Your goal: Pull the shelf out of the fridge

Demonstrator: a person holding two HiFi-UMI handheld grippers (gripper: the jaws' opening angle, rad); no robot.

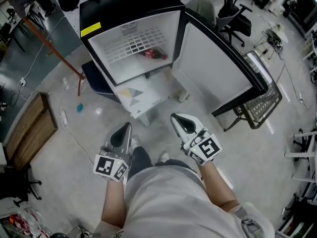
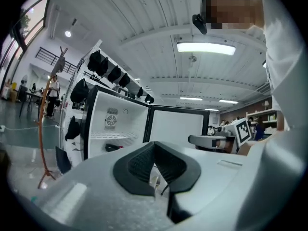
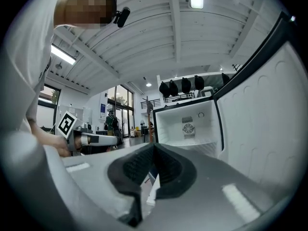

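White wire shelf point(image 1: 134, 42) seated inside open black-cased, white-lined fridge point(image 1: 130, 4), dark red object point(image 1: 155, 54), possibly a bottle, noted below it, left claw point(image 1: 126, 127) and right claw point(image 1: 176, 118) both pressed together, empty, held well apart from fridge.

The person wears a loose white T-shirt point(image 1: 168, 202) with short sleeves and dark blue trousers point(image 1: 141, 158). A small black camera point(image 2: 198, 23) sits by the head. The left gripper point(image 1: 124, 130) and the right gripper point(image 1: 181, 121) look the same. Each has a smooth, light grey shell that gets thin at the tip, with bumpy black pads point(image 2: 139, 165) inside. At the back of each is a box, the left cube point(image 1: 110, 166) and the right cube point(image 1: 205, 149), both with black and white square marks.
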